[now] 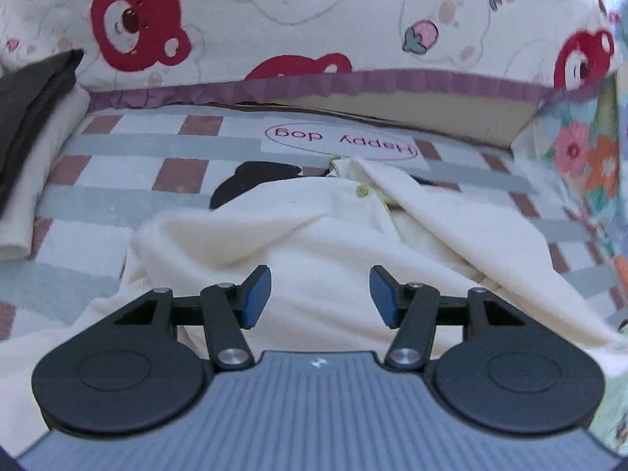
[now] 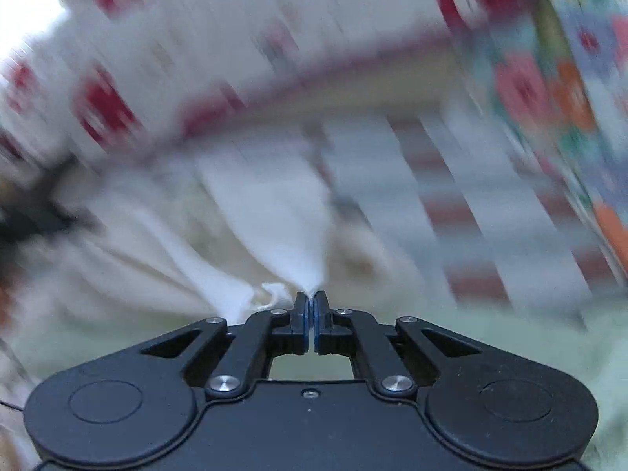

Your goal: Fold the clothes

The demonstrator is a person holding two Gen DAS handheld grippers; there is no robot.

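Note:
A cream garment (image 1: 314, 227) with a small green button (image 1: 361, 191) lies crumpled on a checked bed cover (image 1: 129, 165). My left gripper (image 1: 320, 274) hovers just over the cloth. It is open, with its blue pads (image 1: 257, 298) apart and nothing pinched between them. The right wrist view is smeared by motion. There my right gripper (image 2: 312, 298) is shut on a bunched edge of the cream garment (image 2: 267, 204), which stretches away from the closed pads.
Folded dark and cream clothes (image 1: 35, 117) are stacked at the left. A bear-print cushion (image 1: 314, 11) runs along the back, and a floral fabric (image 1: 585, 157) rises on the right. A "Happy dog" label (image 1: 341, 143) and a black patch (image 1: 251, 180) show beyond the garment.

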